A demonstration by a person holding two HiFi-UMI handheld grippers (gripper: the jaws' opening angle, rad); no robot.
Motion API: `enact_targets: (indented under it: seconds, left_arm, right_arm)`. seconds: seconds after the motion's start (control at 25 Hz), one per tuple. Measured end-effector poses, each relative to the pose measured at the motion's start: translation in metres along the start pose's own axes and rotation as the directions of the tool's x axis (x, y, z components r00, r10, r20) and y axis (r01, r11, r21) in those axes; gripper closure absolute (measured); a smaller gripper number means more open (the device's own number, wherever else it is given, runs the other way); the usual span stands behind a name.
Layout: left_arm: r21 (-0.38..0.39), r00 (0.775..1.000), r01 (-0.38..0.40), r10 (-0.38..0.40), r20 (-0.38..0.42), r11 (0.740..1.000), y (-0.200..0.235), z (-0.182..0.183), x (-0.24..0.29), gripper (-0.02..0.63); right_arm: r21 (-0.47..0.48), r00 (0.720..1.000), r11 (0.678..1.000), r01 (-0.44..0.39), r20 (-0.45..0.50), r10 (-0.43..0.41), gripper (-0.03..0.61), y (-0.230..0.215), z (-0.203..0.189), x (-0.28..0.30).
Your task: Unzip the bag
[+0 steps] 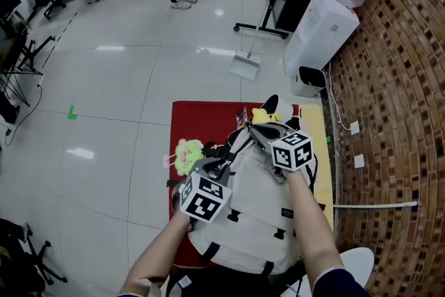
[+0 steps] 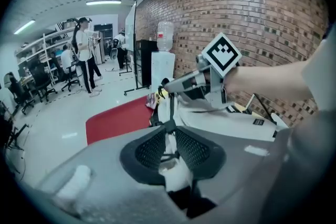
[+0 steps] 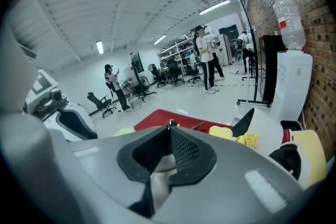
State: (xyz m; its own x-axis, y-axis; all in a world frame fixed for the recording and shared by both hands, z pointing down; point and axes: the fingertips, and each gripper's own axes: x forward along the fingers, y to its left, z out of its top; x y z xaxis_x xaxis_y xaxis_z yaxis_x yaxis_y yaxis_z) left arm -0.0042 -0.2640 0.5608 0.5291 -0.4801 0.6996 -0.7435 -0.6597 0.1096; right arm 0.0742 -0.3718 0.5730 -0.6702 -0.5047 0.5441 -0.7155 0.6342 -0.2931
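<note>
Head view shows the white bag (image 1: 254, 219) lying on the red worktop (image 1: 198, 118), close in front of the person, with a green soft toy (image 1: 186, 153) beside it. Left claw (image 2: 170, 148) is clamped on a fold of the bag's white fabric, anchoring it. Right claw (image 3: 170, 131) has its jaws nearly together, pinching what looks like the small dark zipper pull (image 3: 170, 123) at their tips, raised above the bag's top. I judge the unzipping to be under way; how far the zipper is open I cannot tell. Next, the pull should be drawn along the track's curve while the fabric is held taut, so the slider does not snag.
</note>
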Motion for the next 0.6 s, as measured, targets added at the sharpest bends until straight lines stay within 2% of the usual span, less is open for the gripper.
enact_targets:
  seconds: [0.08, 0.16, 0.32, 0.44, 0.56, 0.6]
  left_arm:
    - [0.022, 0.998, 0.004, -0.005, 0.056, 1.000, 0.001, 0.031, 0.005, 0.545]
    - [0.066, 0.997, 0.021, -0.025, 0.073, 0.998, -0.001, 0.054, 0.022, 0.545]
    - [0.162, 0.995, 0.090, -0.083, -0.052, 0.983, -0.012, 0.053, 0.071, 0.502]
    - [0.197, 0.992, 0.081, -0.060, -0.108, 0.977, -0.008, 0.044, 0.088, 0.505]
    - [0.174, 0.991, 0.082, -0.061, -0.121, 0.981, -0.007, 0.043, 0.089, 0.582]
    - [0.177, 0.991, 0.081, -0.059, -0.124, 0.981, -0.008, 0.043, 0.089, 0.586]
  right_arm:
    - [0.005, 1.000, 1.000, -0.019, 0.019, 0.019, 0.554, 0.002, 0.002, -0.003]
    - [0.011, 0.999, 0.999, -0.036, 0.029, 0.036, 0.554, 0.004, 0.003, -0.006]
    - [0.026, 0.997, 0.997, -0.072, 0.044, 0.071, 0.555, 0.009, 0.004, -0.012]
    - [0.013, 0.995, 0.996, -0.085, 0.047, 0.084, 0.555, 0.013, 0.006, -0.014]
    - [0.027, 0.995, 0.997, -0.068, 0.071, 0.066, 0.555, 0.006, 0.006, -0.013]
    - [0.046, 0.995, 0.997, -0.059, 0.087, 0.055, 0.554, 0.001, 0.007, -0.013]
